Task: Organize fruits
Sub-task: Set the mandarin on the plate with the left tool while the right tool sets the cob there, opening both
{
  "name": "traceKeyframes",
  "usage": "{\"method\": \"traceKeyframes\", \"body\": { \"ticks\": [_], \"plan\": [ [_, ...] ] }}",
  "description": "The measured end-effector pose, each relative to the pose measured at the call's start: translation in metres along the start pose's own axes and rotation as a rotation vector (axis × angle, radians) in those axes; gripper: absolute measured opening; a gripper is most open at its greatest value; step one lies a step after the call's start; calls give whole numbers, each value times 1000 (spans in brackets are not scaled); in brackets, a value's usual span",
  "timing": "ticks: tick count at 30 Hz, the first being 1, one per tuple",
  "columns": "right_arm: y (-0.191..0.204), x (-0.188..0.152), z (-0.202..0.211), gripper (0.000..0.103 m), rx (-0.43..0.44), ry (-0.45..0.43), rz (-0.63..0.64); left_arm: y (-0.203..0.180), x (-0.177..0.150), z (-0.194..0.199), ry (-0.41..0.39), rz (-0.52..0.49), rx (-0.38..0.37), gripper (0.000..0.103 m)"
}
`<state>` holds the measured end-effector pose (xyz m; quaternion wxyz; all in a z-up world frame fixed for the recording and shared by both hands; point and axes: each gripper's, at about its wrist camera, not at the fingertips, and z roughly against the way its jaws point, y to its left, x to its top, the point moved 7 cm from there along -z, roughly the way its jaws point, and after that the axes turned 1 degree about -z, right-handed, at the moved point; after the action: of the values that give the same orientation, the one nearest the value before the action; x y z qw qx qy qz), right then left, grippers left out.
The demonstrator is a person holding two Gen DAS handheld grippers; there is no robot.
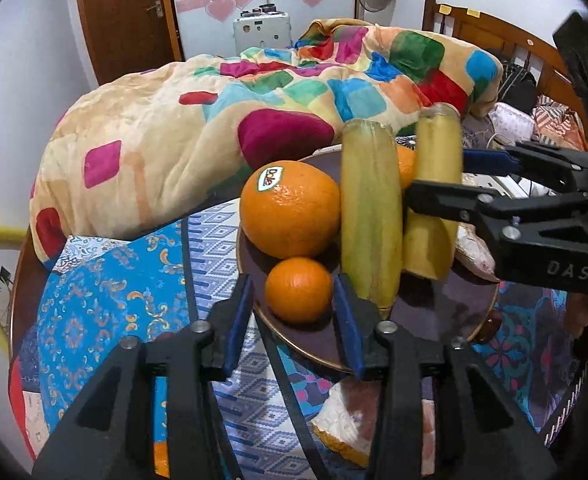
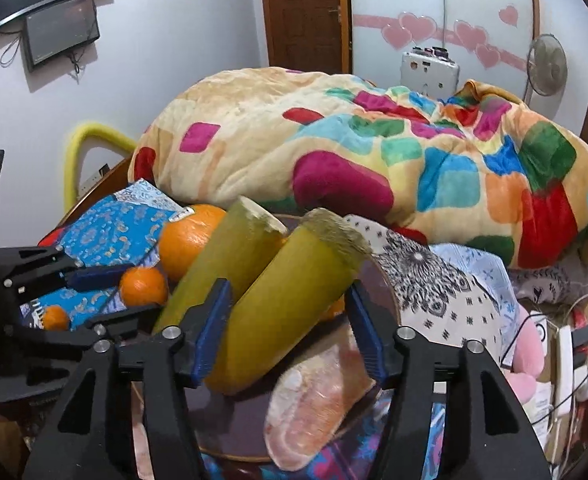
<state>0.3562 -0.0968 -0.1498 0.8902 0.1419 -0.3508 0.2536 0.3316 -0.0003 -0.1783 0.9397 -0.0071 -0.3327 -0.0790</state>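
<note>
A dark round plate (image 1: 446, 316) on the bed holds a big orange with a sticker (image 1: 290, 208), a small orange (image 1: 298, 290) and two yellow-green cut stalks (image 1: 370, 216) (image 1: 434, 192). My left gripper (image 1: 294, 320) is open, its blue pads either side of the small orange, not pressing it. My right gripper (image 2: 286, 320) is open around the nearer stalk (image 2: 290, 304); the other stalk (image 2: 218, 276) leans beside it. It also shows in the left wrist view (image 1: 438, 176), with fingers either side of that stalk. A pink pomelo wedge (image 2: 318, 400) lies on the plate's rim.
A colourful patchwork blanket (image 1: 214, 120) is heaped behind the plate. Another pomelo piece (image 1: 354, 428) lies on the blue patterned cloth (image 1: 106, 300) in front. A tiny orange (image 2: 55, 317) sits left of the plate. Cables and a power strip (image 2: 566, 352) lie at the right.
</note>
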Motion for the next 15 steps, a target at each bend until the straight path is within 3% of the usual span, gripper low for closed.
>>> {"method": "traceKeyframes", "body": {
  "ticks": [3, 15],
  "plan": [
    [-2, -4, 2, 61, 4, 9, -3, 1, 2, 5, -13, 4, 7, 54],
    [12, -18, 25, 62, -50, 15, 67, 2, -3, 52, -70, 14, 17, 63]
  ]
}}
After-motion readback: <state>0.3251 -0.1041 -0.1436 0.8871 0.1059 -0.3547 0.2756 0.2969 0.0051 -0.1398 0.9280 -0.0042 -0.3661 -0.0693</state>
